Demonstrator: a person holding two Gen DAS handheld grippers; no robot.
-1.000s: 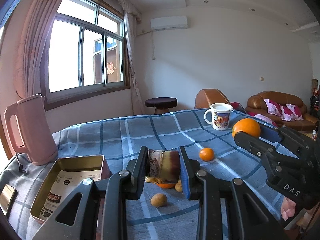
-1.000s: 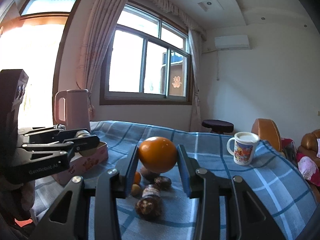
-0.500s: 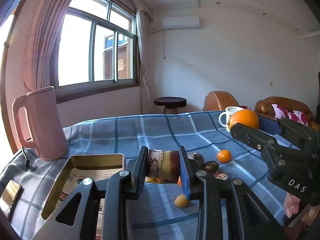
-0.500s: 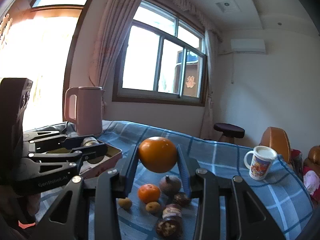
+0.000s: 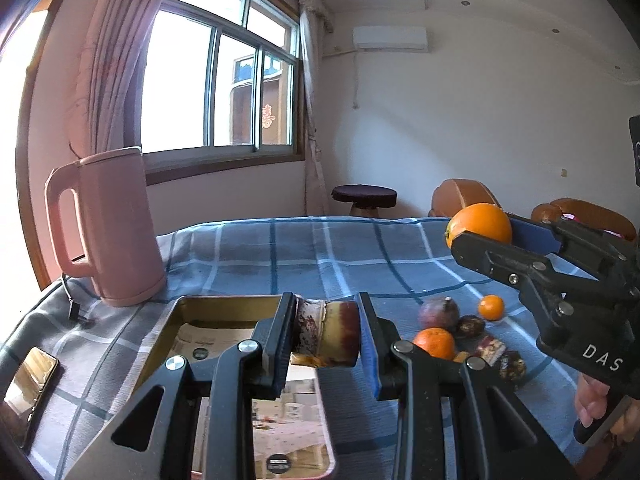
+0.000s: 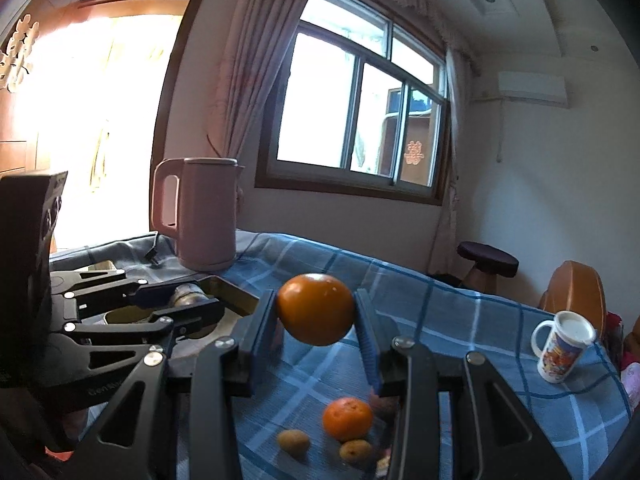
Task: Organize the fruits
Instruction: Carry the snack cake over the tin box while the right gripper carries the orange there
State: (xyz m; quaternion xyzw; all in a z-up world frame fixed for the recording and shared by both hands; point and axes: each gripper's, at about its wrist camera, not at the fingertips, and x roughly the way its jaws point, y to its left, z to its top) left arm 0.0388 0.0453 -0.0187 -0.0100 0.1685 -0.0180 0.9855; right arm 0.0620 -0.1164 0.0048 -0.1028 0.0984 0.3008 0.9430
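Observation:
My left gripper (image 5: 325,330) is shut on a brown, overripe piece of banana (image 5: 326,330) and holds it above the near end of an open gold tin box (image 5: 224,306). My right gripper (image 6: 316,316) is shut on a large orange (image 6: 315,309) and holds it in the air over the blue checked tablecloth; it also shows in the left wrist view (image 5: 480,227). Loose fruit lies on the cloth: a tangerine (image 6: 347,418), two small yellow-brown fruits (image 6: 294,442), a purple passion fruit (image 5: 439,313), a small tangerine (image 5: 491,306) and dark shrivelled pieces (image 5: 496,354).
A pink electric kettle (image 5: 106,226) with its cord stands at the back left of the table. A phone (image 5: 30,382) lies at the left edge. A printed white mug (image 6: 562,346) stands at the far right. A stool (image 5: 364,196) and brown sofas stand beyond the table.
Both grippers have swung left toward the tin and kettle, each still holding its fruit. The tin now lies right under my left gripper and the loose fruit has shifted to the right.

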